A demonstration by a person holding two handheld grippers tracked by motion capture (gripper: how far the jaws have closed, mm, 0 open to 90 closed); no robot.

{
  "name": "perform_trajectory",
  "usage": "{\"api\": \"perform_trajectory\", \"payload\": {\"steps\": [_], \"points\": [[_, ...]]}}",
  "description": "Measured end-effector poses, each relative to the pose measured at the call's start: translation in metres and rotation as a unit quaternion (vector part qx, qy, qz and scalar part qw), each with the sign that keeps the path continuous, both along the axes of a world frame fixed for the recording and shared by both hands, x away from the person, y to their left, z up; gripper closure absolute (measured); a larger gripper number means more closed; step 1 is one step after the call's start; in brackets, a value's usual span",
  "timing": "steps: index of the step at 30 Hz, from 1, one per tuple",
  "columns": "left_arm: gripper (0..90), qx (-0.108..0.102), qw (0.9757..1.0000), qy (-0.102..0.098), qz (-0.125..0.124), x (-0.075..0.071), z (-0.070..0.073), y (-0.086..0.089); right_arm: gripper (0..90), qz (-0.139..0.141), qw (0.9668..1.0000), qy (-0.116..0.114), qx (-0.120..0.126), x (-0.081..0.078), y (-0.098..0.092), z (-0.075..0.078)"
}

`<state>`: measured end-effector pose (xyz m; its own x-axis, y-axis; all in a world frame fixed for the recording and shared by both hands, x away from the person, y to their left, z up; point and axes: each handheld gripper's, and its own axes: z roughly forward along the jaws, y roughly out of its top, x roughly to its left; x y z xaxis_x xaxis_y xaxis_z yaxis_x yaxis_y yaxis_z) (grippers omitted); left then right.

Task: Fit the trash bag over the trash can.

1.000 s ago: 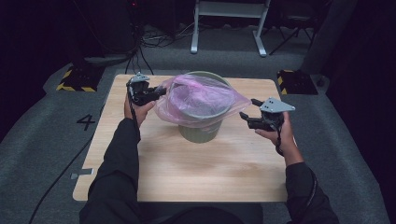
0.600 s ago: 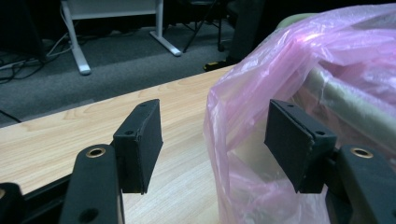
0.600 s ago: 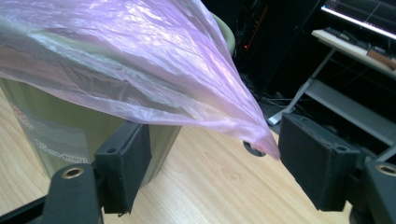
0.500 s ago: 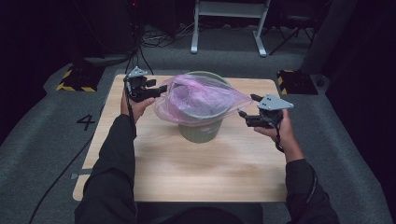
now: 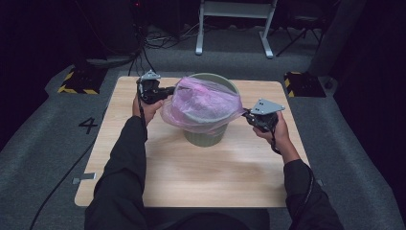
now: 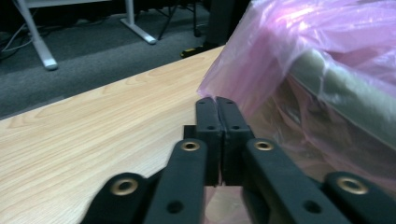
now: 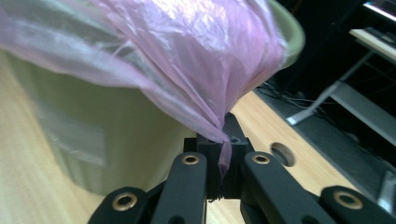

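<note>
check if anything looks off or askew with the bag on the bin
The pink bag is not seated: it is stretched over the green bin's top, its film pinched at either side by the left hand-held gripper and the right hand-held gripper. No tear or spill shows.

One green bin (image 5: pixel 206 136), one pink bag (image 5: pixel 203 103), two grippers, one table (image 5: pixel 191 167).

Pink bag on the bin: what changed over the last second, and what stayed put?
Both grippers have just closed on the pink bag: the left gripper pinches its edge, the right gripper clamps a gathered fold. The hands barely shifted. The green bin stayed in place on the table, bag draped over its rim.
</note>
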<state>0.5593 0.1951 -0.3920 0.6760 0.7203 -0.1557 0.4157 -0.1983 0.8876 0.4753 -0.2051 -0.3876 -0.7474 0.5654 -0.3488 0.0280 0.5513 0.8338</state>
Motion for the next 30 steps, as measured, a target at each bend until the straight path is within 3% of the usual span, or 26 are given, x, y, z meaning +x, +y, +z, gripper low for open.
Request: {"api": "perform_trajectory", "payload": {"steps": [5, 8, 18, 21, 26, 30], "points": [[90.0, -0.009, 0.9998, 0.003, -0.020, -0.003, -0.005, -0.001, 90.0, 0.004, 0.9999, 0.008, -0.006, -0.001, -0.001, -0.008], [90.0, -0.011, 0.9992, 0.001, -0.038, -0.007, -0.006, -0.003, 90.0, 0.005, 0.9999, 0.012, 0.004, -0.001, -0.004, -0.012], [90.0, -0.029, 0.9971, -0.011, -0.069, -0.030, -0.010, 0.001, 90.0, 0.011, 0.9999, 0.011, 0.007, -0.004, -0.010, -0.017], [90.0, -0.025, 0.9974, -0.019, -0.065, -0.035, -0.009, 0.004, 90.0, 0.007, 0.9999, 0.010, 0.005, -0.005, -0.012, -0.017], [90.0, -0.029, 0.9986, -0.034, -0.027, -0.027, -0.001, 0.009, 90.0, -0.030, 0.9995, 0.004, -0.004, 0.002, -0.011, -0.018], [90.0, -0.006, 0.9995, -0.030, -0.007, -0.014, 0.002, 0.004, 90.0, -0.057, 0.9984, 0.004, 0.002, 0.014, -0.006, -0.020]]}}
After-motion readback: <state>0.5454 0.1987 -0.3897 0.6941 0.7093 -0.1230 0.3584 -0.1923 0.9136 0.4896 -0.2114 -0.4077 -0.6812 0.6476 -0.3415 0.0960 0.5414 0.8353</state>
